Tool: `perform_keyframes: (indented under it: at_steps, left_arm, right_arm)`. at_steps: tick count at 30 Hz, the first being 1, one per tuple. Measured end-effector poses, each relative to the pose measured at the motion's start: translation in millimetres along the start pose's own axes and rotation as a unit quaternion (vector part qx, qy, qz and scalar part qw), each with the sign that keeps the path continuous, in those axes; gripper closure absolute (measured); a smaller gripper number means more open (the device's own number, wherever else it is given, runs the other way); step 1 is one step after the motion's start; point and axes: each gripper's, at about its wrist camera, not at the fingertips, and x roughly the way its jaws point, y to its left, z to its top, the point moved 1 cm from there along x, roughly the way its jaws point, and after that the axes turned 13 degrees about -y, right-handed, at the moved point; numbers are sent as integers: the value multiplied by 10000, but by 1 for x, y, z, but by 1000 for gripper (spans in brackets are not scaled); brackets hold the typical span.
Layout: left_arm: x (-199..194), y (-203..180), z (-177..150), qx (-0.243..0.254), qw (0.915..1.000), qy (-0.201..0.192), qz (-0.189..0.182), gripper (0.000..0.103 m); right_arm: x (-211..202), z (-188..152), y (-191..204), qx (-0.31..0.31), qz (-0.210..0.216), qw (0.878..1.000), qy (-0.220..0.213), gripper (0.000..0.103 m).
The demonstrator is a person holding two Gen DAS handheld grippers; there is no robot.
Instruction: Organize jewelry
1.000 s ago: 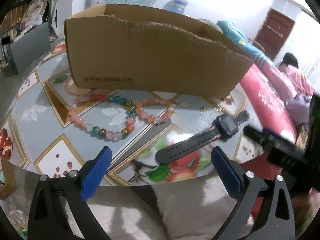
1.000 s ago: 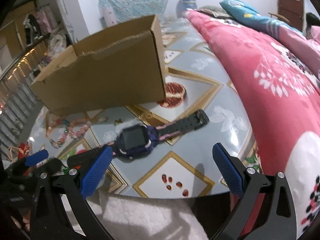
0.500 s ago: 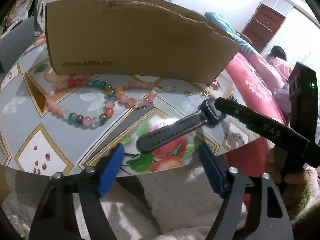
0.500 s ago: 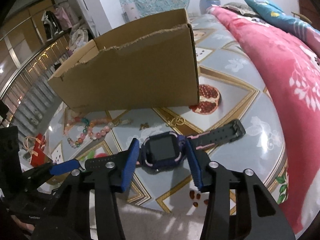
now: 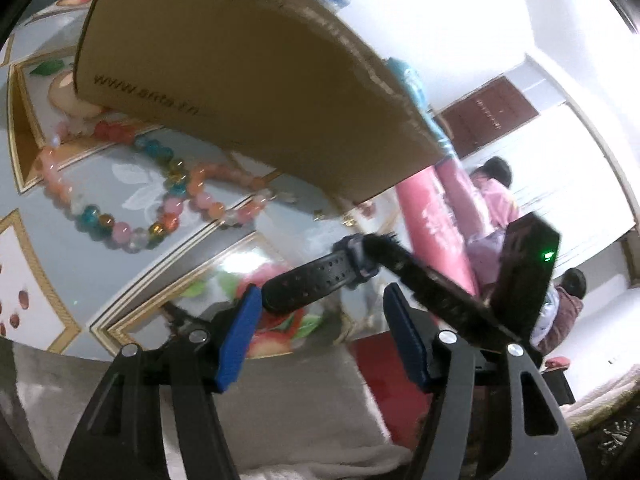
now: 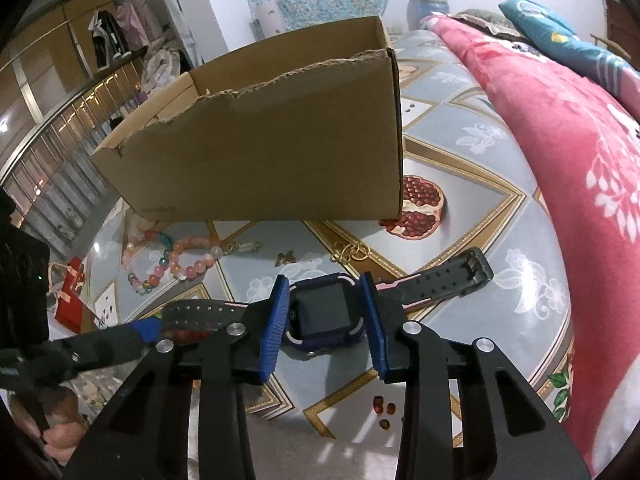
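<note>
A purple and black watch [image 6: 326,312] lies flat on the patterned table [image 6: 480,200], its straps spread left and right. My right gripper [image 6: 324,280] has a blue pad against each side of the watch case, and its jaws are closing on it. My left gripper [image 5: 323,292] is tilted by the perforated strap end [image 5: 304,284]. Its jaws are closing too, and the pads stand apart from the strap, which lies just ahead of the left finger. Two bead bracelets [image 5: 120,232] lie in front of the cardboard box [image 6: 280,152].
Small gold earrings [image 6: 348,252] and a butterfly charm [image 6: 286,258] lie between the watch and the box. A pink floral bedcover [image 6: 560,140] borders the table on the right. A person in pink [image 5: 496,196] sits beyond it. A red bag [image 6: 72,296] is at the left.
The right gripper came forward around the watch case and its jaws narrowed onto it. The left gripper rolled and tilted, and its jaws narrowed near the strap end.
</note>
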Motion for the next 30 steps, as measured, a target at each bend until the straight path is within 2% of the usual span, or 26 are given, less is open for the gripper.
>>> perform_keyframes:
  at_steps: [4, 8, 13, 17, 26, 30]
  left_arm:
    - [1, -7, 6, -150, 9993, -91, -328, 42]
    - [15, -15, 9, -8, 9998, -63, -186, 42]
    - [33, -33, 8, 486, 9987, -14, 173, 43]
    - [45, -45, 0, 934, 9943, 113, 493, 48]
    - [41, -38, -15, 1025, 9931, 252, 517, 50]
    - [42, -43, -23, 1230, 9898, 434, 574, 46]
  right_arm:
    - [-1, -1, 0, -16, 54, 10000, -38, 69]
    - [-3, -2, 1, -65, 57, 10000, -30, 69]
    - [-6, -5, 3, -63, 91, 9999, -16, 69]
    - [-7, -6, 3, -39, 88, 10000, -25, 69]
    - [-6, -6, 0, 13, 55, 10000, -70, 69]
    - [-5, -7, 2, -22, 27, 9999, -107, 69]
